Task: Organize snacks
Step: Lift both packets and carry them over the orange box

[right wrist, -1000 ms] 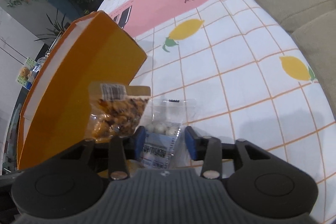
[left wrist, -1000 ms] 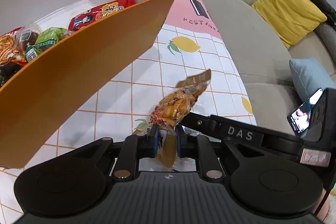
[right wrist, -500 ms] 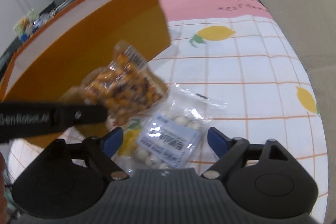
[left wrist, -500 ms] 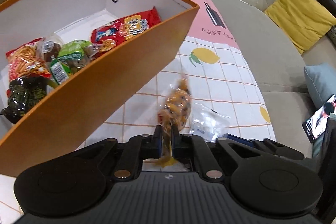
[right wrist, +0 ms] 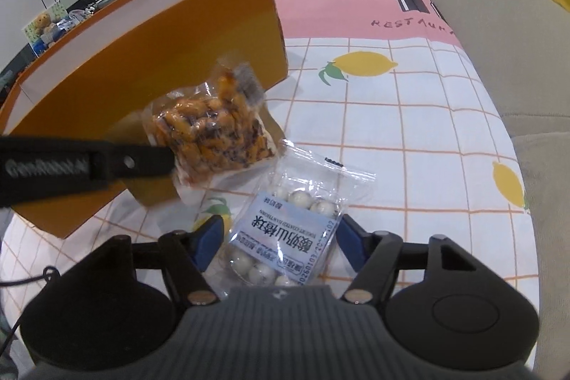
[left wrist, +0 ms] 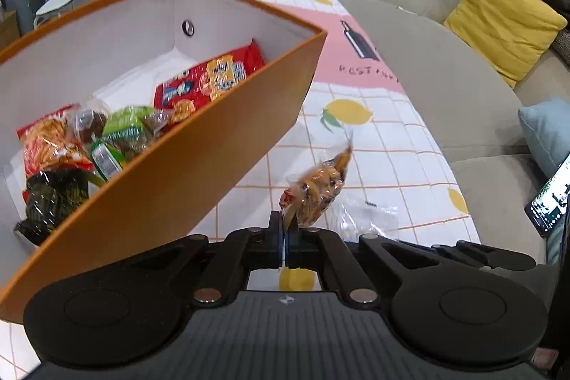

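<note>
My left gripper (left wrist: 285, 224) is shut on the edge of a clear bag of orange nut snacks (left wrist: 320, 189) and holds it in the air beside the orange box (left wrist: 199, 166). The same bag (right wrist: 213, 138) shows in the right wrist view, held by the left gripper's finger (right wrist: 107, 162) in front of the box (right wrist: 149, 59). My right gripper (right wrist: 279, 239) is open, with its jaws on either side of a clear bag of white balls with a pale blue label (right wrist: 292, 230) that lies on the tablecloth. That bag also shows in the left wrist view (left wrist: 367, 216).
The box holds several snack packs, among them a red one (left wrist: 210, 81) and a green one (left wrist: 124, 130). The table has a lemon-print cloth (right wrist: 392, 116). A beige sofa (left wrist: 445, 95) with a yellow cushion (left wrist: 498, 24) runs along the right. A phone (left wrist: 552, 198) is at far right.
My left gripper has lifted the orange snack bag off the table and higher beside the box. My right gripper has opened wide and let go of the white-ball bag, which now lies flat.
</note>
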Demonstrator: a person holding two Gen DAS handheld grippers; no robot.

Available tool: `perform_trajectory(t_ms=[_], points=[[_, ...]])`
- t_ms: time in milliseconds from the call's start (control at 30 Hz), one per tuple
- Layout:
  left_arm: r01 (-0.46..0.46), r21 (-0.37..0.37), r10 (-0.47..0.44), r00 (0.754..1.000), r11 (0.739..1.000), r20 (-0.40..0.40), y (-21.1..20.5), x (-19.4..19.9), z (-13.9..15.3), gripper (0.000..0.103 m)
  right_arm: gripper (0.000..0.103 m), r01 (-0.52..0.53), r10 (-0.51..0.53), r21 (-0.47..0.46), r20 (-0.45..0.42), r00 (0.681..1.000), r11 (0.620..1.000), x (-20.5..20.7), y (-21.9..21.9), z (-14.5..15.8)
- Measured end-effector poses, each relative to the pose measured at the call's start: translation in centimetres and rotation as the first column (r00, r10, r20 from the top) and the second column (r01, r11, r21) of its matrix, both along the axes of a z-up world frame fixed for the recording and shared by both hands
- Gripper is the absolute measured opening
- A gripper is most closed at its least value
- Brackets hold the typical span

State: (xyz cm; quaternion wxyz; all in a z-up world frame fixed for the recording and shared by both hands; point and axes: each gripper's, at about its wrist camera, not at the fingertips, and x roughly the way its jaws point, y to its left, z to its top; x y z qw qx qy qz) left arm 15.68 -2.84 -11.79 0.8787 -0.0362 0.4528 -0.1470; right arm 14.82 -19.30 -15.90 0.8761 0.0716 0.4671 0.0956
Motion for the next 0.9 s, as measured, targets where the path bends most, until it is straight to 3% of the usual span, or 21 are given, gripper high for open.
perform_trajectory(t_ms=[167, 367, 567, 900], points=[[-0.002, 0.025, 0.002, 1.0, 1.0, 0.025, -0.1, -0.3, 1.0, 0.0, 0.061, 0.032, -0.03, 0.061, -0.031, 0.999, 0.998, -0.2, -1.5, 0.3], [-0.008, 0.025, 0.007, 0.998, 1.0, 0.054, 0.3, -1.0, 2.3, 0.0, 0.059, 0.059, -0.058, 0.093, -0.008, 0.998, 0.994, -0.8, -2.4, 1.7], [-0.033, 0.021, 0.031, 0.994, 0.999, 0.103, 0.8, -1.5, 4.8, 0.0, 0.059, 0.052, -0.059, 0.117, 0.063, 0.996, 0.992, -1.7, -2.6, 4.6], [-0.109, -0.046, 0.116, 0.97, 0.993, 0.214, 3.7, -1.3, 10.5, 0.0, 0.058, -0.031, -0.002, 0.147, 0.225, 0.974, 0.989, -1.4, -0.6, 11.3]])
